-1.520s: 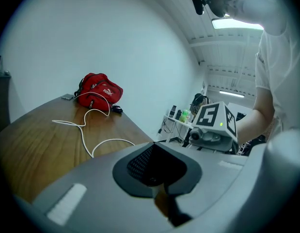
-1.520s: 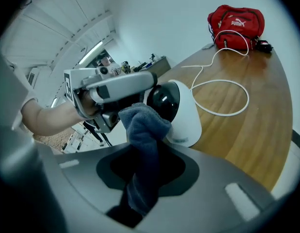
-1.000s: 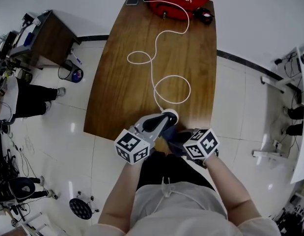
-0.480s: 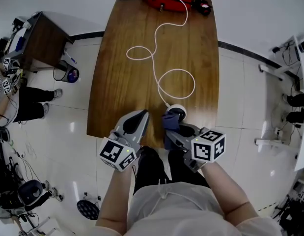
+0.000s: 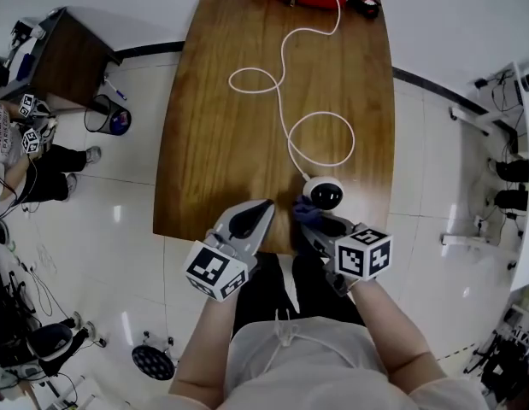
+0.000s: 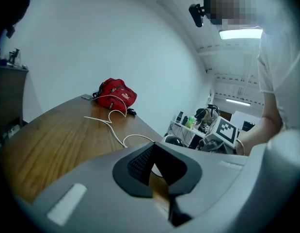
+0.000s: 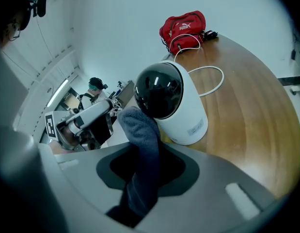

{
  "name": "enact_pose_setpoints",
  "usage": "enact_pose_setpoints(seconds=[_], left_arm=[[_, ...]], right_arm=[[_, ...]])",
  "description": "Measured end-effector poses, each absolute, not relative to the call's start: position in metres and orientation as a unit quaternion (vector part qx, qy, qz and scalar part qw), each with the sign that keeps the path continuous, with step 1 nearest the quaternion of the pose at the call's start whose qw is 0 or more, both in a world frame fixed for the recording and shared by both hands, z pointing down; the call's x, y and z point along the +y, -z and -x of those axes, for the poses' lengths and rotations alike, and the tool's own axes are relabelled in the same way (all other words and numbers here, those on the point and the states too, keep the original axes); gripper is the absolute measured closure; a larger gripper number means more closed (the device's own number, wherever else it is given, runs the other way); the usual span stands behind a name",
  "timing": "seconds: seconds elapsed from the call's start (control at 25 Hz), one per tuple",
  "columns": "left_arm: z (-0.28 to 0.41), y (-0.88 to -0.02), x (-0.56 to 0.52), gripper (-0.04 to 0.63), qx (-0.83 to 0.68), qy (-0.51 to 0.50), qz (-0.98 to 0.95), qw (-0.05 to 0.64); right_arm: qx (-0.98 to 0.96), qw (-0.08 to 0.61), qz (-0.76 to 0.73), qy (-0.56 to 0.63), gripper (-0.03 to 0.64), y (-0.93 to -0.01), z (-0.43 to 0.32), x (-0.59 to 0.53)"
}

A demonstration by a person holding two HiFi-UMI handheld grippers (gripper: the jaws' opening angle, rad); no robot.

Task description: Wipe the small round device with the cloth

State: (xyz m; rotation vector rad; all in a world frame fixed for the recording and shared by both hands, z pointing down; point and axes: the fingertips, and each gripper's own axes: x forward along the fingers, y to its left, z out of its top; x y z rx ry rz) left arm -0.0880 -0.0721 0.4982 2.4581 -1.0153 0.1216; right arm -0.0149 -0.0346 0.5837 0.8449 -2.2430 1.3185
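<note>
The small round white device with a black front [image 5: 322,194] stands near the front edge of the long brown wooden table [image 5: 221,135]. The right gripper [image 5: 320,224] pinches the dark blue fuzzy cloth [image 7: 142,144]. The left gripper [image 5: 250,219] is just beside it, with its jaws pressed together on nothing. Only the right gripper view shows the cloth's top right up at the black front. The head view shows both grippers side by side.

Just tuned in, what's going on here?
A person works at the near edge of the wooden table with a gripper in each hand. The right gripper is shut on a dark blue cloth, whose bunched end looks to touch the black dome of the small white camera. The left gripper is shut, empty, off to its left.
</note>
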Motion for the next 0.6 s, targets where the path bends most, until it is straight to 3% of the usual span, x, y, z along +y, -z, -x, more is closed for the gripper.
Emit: enact_pose_setpoints(seconds=[0.24, 0.4, 0.6], left_arm=[[0.088, -0.509, -0.069, 0.589, -0.354, -0.050, -0.903, 0.239], [0.087, -0.508, -0.069, 0.589, -0.355, -0.063, -0.901, 0.240], [0.089, -0.503, -0.073, 0.589, -0.363, -0.103, -0.895, 0.238]], right_arm=[[-0.785, 0.233, -0.327, -0.471, 0.506, -0.604, 0.011, -0.028], [-0.806, 0.237, -0.293, -0.456, 0.506, -0.570, 0.018, -0.016], [-0.895, 0.288, -0.176, -0.292, 0.506, -0.475, 0.034, -0.026]])
